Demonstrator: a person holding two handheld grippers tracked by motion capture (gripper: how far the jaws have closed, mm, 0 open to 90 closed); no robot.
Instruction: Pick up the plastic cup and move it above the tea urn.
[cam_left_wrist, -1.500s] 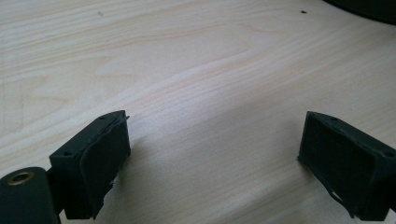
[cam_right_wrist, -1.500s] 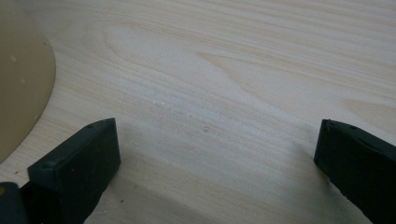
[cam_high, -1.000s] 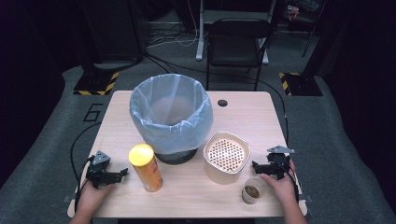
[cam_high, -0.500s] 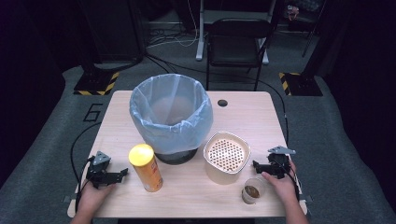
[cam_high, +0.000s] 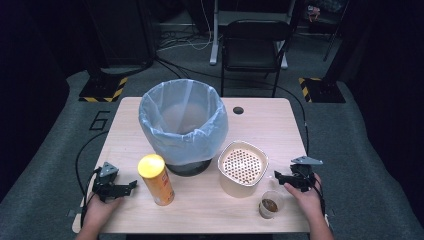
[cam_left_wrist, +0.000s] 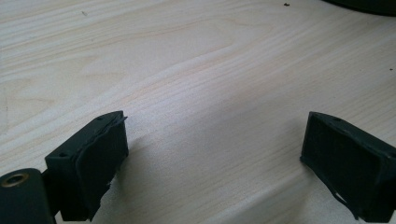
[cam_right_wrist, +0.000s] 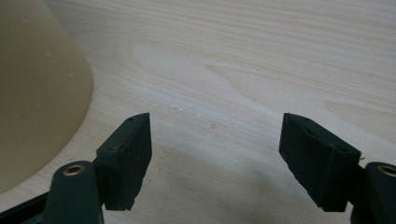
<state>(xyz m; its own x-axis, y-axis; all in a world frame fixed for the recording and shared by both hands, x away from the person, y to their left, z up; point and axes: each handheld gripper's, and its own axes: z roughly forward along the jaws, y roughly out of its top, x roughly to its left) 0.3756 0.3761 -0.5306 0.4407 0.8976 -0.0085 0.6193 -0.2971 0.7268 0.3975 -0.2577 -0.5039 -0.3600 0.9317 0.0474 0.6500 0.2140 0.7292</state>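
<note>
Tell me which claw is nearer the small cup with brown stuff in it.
Right. The right claw sits just up and right of the cup, close beside it. The left claw rests at the table's far left, beyond the yellow can.

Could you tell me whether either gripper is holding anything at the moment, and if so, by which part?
Nothing is held. The left gripper and the right gripper both stand open over bare table, with nothing between their jaws.
</note>
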